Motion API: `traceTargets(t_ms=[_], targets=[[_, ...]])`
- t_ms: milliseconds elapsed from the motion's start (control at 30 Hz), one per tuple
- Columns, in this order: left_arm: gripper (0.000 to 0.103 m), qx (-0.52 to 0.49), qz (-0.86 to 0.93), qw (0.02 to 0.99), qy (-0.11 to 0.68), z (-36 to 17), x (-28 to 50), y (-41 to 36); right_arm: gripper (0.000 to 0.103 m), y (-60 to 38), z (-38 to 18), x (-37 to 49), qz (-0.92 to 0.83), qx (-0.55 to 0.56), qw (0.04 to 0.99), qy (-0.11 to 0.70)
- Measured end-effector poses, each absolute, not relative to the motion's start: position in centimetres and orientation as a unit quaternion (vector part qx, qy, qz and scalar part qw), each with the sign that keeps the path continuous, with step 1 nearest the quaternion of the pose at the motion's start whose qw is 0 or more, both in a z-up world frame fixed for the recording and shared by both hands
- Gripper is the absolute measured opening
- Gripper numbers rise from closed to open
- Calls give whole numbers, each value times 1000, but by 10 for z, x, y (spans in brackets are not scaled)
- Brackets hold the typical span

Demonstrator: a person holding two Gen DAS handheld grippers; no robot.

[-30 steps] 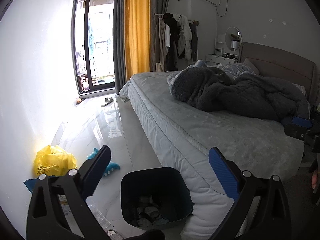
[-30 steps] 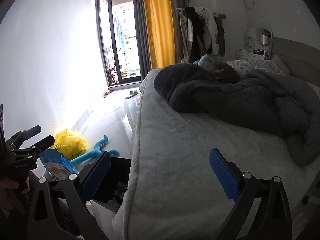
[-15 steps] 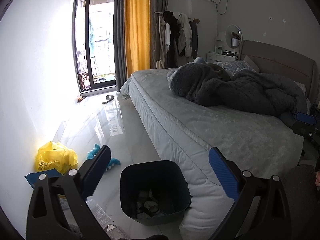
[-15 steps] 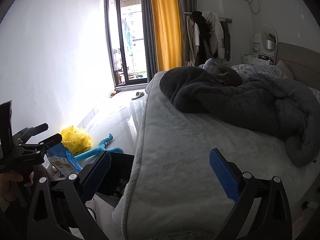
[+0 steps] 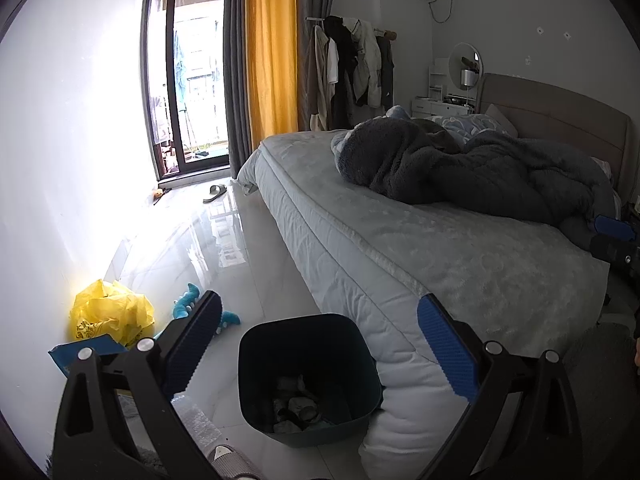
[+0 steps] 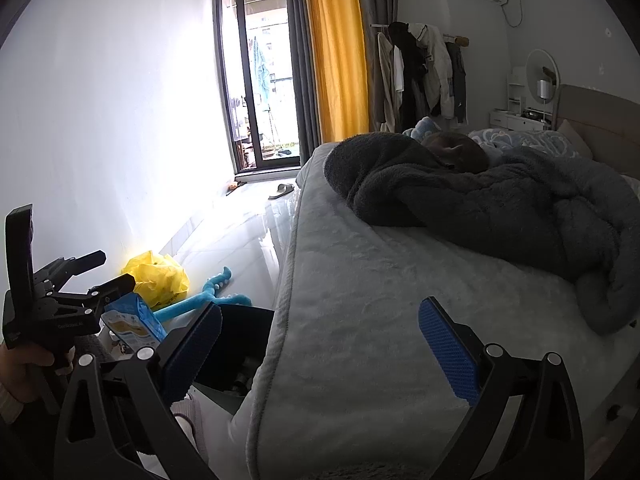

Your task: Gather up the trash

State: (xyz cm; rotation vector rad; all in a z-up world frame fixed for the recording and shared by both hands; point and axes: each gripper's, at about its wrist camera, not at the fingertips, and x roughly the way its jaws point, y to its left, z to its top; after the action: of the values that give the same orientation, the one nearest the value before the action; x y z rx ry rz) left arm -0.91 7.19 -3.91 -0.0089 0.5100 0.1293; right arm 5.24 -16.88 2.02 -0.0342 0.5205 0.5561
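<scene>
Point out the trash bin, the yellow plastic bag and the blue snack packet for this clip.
trash bin point(image 5: 308, 332): left wrist view, inner back wall.
yellow plastic bag point(image 5: 114, 314): left wrist view, crumpled middle.
blue snack packet point(image 6: 134, 322): right wrist view, printed front face.

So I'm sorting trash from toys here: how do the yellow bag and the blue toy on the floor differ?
The yellow bag is a crumpled, bunched plastic heap against the wall; the blue toy is long, thin and stretched flat on the floor, with a curled end. The bag lies farther from the bin than the toy. Both rest on the tiled floor, untouched.
</scene>
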Motion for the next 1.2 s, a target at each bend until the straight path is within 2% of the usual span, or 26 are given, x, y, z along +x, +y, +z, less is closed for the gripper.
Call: traceTargets(t_ms=[1200], targets=[[100, -14, 68, 965, 254, -42, -11, 75, 100, -172, 17, 53, 275, -20, 926, 258]])
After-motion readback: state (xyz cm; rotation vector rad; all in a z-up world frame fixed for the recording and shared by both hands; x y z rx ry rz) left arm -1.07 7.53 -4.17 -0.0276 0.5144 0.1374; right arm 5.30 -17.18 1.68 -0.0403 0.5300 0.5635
